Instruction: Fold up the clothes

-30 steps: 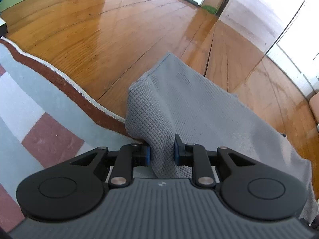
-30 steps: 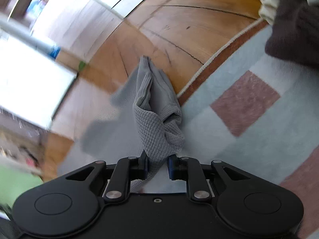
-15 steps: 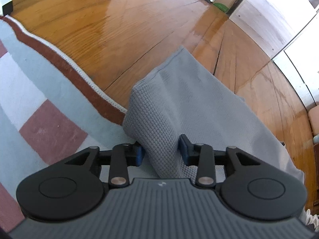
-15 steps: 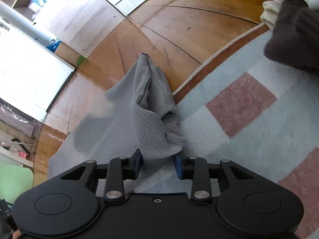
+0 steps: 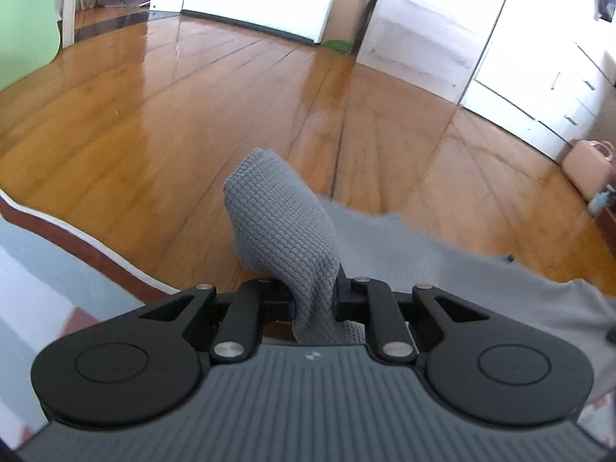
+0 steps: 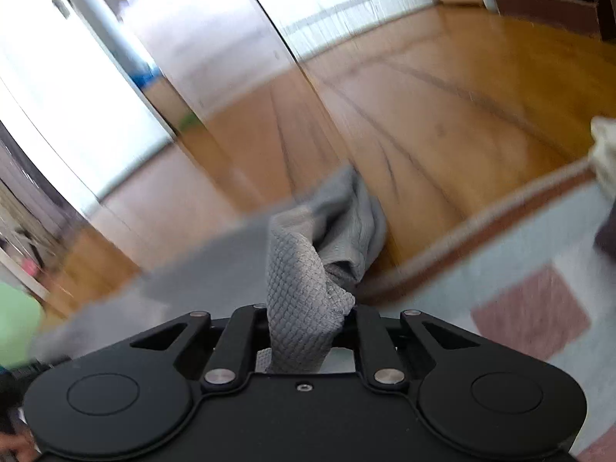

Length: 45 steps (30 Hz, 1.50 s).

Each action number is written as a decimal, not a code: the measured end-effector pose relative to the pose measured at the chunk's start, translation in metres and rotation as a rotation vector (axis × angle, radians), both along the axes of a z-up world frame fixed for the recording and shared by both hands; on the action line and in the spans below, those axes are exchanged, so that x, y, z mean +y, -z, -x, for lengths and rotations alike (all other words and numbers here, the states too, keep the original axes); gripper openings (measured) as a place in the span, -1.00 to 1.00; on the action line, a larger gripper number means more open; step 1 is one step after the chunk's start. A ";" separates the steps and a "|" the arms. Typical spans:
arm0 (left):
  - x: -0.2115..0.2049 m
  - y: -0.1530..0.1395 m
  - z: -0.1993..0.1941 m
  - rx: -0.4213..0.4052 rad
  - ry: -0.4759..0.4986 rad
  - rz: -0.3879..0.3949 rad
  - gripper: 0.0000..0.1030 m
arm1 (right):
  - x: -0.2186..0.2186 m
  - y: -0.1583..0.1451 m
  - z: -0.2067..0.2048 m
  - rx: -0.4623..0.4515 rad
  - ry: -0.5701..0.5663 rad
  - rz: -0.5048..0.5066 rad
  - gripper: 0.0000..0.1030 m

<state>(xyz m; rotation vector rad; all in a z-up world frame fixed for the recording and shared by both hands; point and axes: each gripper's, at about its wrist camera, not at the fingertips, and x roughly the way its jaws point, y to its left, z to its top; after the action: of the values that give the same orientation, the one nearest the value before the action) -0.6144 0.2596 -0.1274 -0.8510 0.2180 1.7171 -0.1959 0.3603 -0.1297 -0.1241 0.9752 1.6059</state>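
Left tool (image 5: 313, 300): just closed again, pinching a corner of the grey garment (image 5: 285, 231).
Right tool (image 6: 308, 321): likewise, jaws just closed on another bunched corner.
Garment: trails ahead over wooden floor (image 5: 154, 115) — beside rug (image 6: 500, 254).
Progress: early — no fold yet.

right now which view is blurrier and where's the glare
Right wrist view: heavy motion smear over the wooden floor and rug; only the grey cloth near the tongs is crisp. Left wrist view: sharper, with window glare streaking the floor and fisheye bending.
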 end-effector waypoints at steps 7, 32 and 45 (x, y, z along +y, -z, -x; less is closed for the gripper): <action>-0.068 0.024 -0.029 -0.140 0.035 0.305 -0.50 | -0.084 -0.048 -0.047 -0.090 -0.023 -0.027 -0.74; -0.047 0.003 -0.139 -0.112 0.341 0.186 -0.14 | -0.110 0.025 -0.060 -0.078 0.025 0.139 -0.73; -0.015 0.037 -0.161 -0.209 0.429 0.365 -0.11 | -0.099 -0.021 -0.025 -0.110 -0.114 -0.019 -0.72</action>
<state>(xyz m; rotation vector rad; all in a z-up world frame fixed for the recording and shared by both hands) -0.4533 0.2446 -0.1647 -1.1491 0.5429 1.1945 -0.1711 0.2610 -0.1083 -0.2564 0.8813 1.6936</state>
